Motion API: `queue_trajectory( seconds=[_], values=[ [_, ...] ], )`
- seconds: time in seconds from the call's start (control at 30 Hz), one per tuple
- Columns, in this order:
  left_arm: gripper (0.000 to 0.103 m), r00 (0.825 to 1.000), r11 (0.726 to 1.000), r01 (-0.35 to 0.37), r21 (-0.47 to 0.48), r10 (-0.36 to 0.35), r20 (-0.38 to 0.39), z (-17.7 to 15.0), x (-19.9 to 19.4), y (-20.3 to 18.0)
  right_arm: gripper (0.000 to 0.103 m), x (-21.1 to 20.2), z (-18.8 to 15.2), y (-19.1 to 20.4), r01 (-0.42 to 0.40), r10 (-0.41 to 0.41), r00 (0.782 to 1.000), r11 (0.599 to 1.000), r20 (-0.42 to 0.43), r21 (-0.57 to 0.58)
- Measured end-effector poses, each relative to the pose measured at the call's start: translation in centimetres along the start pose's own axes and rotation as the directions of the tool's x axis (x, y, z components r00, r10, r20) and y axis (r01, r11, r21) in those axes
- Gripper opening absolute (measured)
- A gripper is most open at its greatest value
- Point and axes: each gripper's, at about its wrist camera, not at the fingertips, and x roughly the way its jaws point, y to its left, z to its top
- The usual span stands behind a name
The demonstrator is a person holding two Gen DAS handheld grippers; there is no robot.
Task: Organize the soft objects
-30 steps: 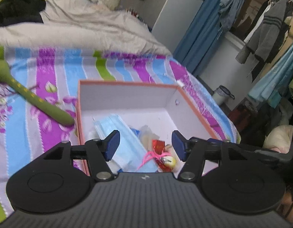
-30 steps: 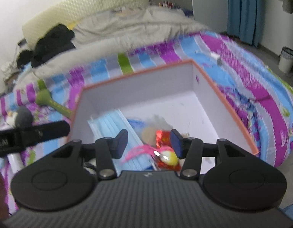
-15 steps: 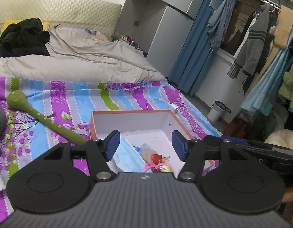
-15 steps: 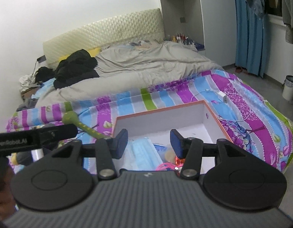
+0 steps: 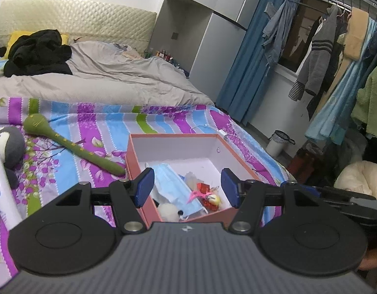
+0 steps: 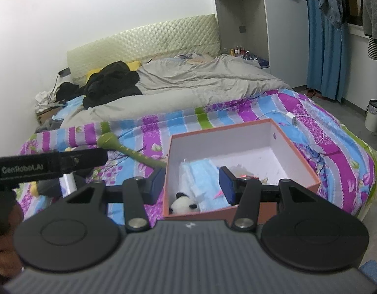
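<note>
Right wrist: box (image 6: pixel 240 136) beyond gripper (image 6: pixel 191 183)

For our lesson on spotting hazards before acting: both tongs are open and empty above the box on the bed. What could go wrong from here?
1. The box sits near the bed's corner; a push might slide it off.
2. The green plush stick and penguin toy lie outside on the bedspread; the stick looks longer than the box, so it may stick out.
3. The small panda and face masks already inside could snag the left tongs or right tongs.

Home bedroom, unmade bed (image 6: pixel 200 85), quilted headboard (image 6: pixel 144 41), hanging clothes (image 5: pixel 318 54)
</note>
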Motion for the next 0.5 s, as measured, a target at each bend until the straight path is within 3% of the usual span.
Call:
queue_trajectory(
  seconds=[0.5],
  values=[
    [0.066, 0.998, 0.999, -0.042, 0.005, 0.042, -0.039, -4.7, -0.3, 1.6, 0.052, 0.8, -5.0, 1.0, -0.008, 0.008, 1.0, 1.0, -0.025, 0.012]
  ],
)
